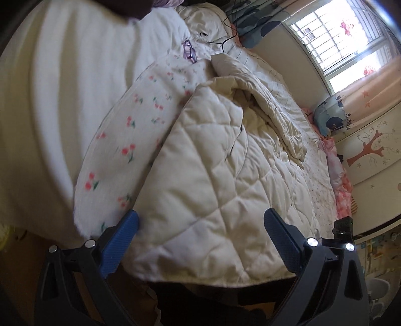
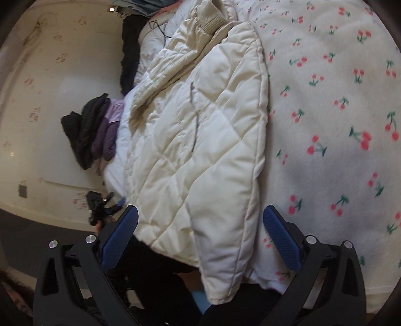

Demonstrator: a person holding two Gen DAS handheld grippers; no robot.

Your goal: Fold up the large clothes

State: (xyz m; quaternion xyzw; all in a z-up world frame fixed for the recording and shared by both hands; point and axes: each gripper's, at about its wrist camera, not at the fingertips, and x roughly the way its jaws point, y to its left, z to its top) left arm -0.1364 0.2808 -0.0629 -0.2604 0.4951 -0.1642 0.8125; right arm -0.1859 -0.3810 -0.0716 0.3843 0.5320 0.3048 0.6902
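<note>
Nearest the left-wrist lens, the left gripper (image 1: pixel 200 232) has its blue-padded fingers spread wide with nothing between them; the hem of the cream quilted jacket (image 1: pixel 213 180) lies just past the tips, untouched. The right gripper (image 2: pixel 200 227) is likewise spread and empty, with the jacket's lower edge hanging off the bed between its fingers at 6 o'clock, though contact cannot be confirmed.

The jacket spreads from 6 toward 12 o'clock across a cherry-print blanket (image 2: pixel 325 112). In the right-wrist view one long side, at about 3 o'clock, makes a clean rounded edge, so I judge that side already turned inward. Farther off, a ribbed cuff (image 2: pixel 210 17) at 12 o'clock shows a sleeve lying over the body. In the left-wrist view the far part at 1 o'clock is rumpled and bunched.

So roughly a first lengthwise fold seems made; smoothing the top and folding crosswise remain.

Beyond, at 9 o'clock, a stack of dark and purple clothes (image 2: pixel 95 130) rests at the bed's edge.
</note>
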